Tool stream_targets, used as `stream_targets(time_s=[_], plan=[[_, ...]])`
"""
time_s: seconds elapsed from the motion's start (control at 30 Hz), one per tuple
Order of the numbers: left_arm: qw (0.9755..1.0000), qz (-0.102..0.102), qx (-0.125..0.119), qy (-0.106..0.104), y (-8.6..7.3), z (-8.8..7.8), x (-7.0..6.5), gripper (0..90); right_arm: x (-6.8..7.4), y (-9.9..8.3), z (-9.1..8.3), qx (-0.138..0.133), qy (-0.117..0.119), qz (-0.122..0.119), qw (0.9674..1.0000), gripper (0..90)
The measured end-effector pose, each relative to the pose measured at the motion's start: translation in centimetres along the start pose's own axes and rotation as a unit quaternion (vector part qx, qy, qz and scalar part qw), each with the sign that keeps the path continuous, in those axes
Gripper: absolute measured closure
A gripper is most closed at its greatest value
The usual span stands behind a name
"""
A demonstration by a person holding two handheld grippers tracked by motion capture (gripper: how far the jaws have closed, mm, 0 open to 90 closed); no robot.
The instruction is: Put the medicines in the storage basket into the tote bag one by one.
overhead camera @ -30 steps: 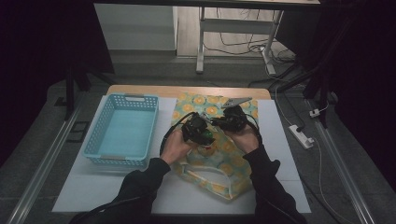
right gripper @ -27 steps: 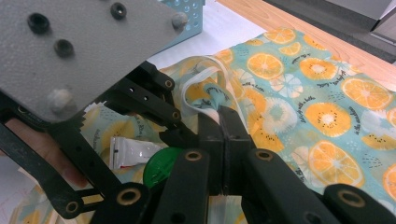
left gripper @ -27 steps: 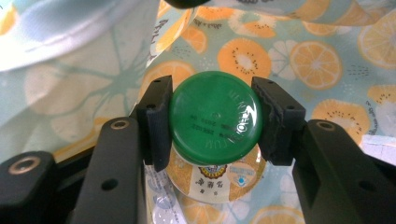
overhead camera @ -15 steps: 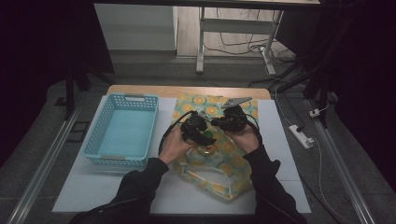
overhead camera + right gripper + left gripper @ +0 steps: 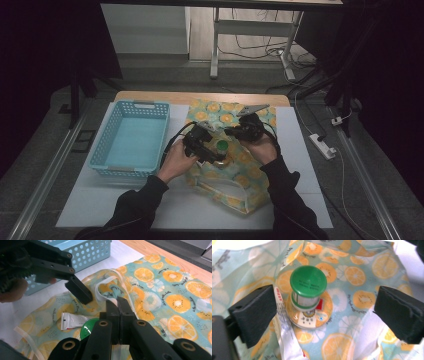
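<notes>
A teal bag printed with orange slices lies open on the white table. Inside it stands a small jar with a green lid, next to a white sachet. My left gripper hovers over the jar with its jaws wide apart; they have just been opening, and the pads touch nothing. My right gripper is shut on the bag's white handle strap and holds the bag's mouth up.
A light blue perforated basket stands left of the bag. The table's wooden far edge runs behind both. A white power strip lies on the floor to the right.
My left gripper's jaws have opened and the hand has drawn back a little to the left, uncovering the green-lidded jar in the bag. The right gripper has stayed put on the strap.
</notes>
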State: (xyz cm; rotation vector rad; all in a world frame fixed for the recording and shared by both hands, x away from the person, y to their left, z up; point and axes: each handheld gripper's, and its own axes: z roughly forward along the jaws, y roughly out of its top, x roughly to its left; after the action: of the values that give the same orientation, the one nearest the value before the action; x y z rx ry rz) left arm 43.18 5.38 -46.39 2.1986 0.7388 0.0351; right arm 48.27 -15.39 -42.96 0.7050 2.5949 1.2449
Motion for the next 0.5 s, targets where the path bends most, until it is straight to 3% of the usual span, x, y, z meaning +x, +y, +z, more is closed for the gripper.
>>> stream_targets(time_s=[0.23, 0.33, 0.5], plan=[[0.9997, 0.002, -0.016, -0.017, -1.7, -0.7, -0.5, 0.0, 0.1, 0.0, 0.0, 0.0, 0.0, -0.003, 1.0, 89.4], [0.9998, 0.009, -0.007, -0.016, -2.1, -0.8, -0.9, 0.0, 0.1, 0.0, 0.1, 0.001, 0.0, -0.003, 1.0, 89.3], [0.9994, 0.006, -0.009, -0.032, -2.8, -0.8, -1.5, 0.8, 0.2, 0.0, 0.1, 0.002, 0.0, -0.004, 1.0, 89.3]])
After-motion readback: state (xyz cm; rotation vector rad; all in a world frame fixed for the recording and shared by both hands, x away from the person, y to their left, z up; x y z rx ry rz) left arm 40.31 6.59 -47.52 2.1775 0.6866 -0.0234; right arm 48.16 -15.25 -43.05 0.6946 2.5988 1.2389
